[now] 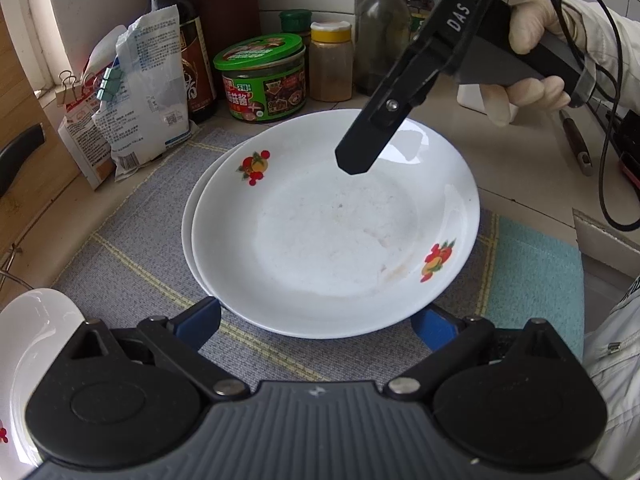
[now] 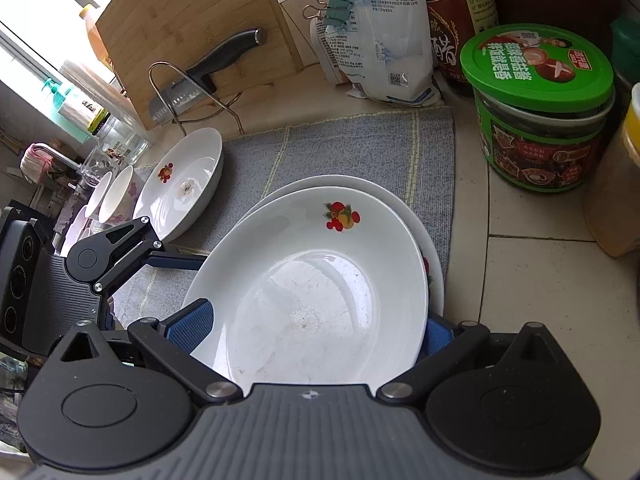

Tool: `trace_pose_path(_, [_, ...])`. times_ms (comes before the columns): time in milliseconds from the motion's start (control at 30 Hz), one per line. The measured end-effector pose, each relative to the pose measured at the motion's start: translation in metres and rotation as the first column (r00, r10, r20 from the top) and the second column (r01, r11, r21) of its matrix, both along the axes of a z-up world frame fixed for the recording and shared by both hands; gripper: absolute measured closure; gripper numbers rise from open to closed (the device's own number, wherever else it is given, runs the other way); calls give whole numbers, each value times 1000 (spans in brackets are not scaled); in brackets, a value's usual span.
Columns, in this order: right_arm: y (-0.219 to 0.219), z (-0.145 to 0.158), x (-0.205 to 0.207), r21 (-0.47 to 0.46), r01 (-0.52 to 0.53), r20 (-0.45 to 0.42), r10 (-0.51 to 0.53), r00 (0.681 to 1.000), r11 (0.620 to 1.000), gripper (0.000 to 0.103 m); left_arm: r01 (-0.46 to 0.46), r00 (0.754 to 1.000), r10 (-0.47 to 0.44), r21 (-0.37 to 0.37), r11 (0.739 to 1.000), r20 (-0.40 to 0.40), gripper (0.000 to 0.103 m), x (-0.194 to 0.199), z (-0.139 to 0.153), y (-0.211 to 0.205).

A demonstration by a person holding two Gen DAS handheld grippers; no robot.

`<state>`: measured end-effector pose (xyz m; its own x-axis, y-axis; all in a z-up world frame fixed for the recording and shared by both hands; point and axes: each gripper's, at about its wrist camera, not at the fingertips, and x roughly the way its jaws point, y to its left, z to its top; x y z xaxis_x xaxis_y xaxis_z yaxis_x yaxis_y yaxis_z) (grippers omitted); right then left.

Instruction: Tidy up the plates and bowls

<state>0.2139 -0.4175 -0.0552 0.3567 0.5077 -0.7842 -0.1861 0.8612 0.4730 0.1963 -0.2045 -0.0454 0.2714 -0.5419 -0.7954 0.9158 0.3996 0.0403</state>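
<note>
While the two stacked plates (image 1: 328,236) are sitting mid-frame on the grey mat (image 1: 132,248), the left gripper (image 1: 316,326) and right gripper (image 2: 316,328) are both spreading wide around the top plate's near rim, gripping nothing.

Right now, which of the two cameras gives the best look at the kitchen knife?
The right wrist view: the knife shows its black handle and part of the blade, resting in a wire rack against the wooden board. The left wrist view catches only a dark handle end at its left edge.
</note>
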Motion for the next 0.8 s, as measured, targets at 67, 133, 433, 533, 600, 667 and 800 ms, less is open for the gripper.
trace_pose_path(67, [1, 1, -1, -14, 0, 4, 0, 1000, 1000, 0, 2, 1000, -2, 1, 1000, 6, 3, 0, 2, 0])
trace_pose_path(133, [4, 2, -1, -28, 1, 6, -1, 1000, 1000, 0, 1, 1000, -1, -2, 1000, 7, 3, 0, 3, 0])
trace_pose_path(433, [13, 8, -4, -116, -4, 12, 6, 1000, 993, 0, -12, 1000, 13, -10, 1000, 21, 3, -3, 8, 0])
trace_pose_path(533, [14, 9, -6, -131, -5, 12, 7, 1000, 991, 0, -15, 999, 16, -13, 1000, 29, 3, -4, 10, 1])
trace_pose_path(600, [16, 10, -8, -144, -9, 17, 11, 1000, 990, 0, -20, 999, 21, -15, 1000, 32, 3, -5, 11, 2])
trace_pose_path(667, [17, 11, -9, -156, -9, 18, 12, 1000, 988, 0, -30, 999, 31, -18, 999, 33, 3, -6, 12, 3])
trace_pose_path(800, [17, 13, -13, -174, -7, 25, 12, 1000, 985, 0, -50, 998, 51, -31, 998, 37, 3, -10, 15, 6])
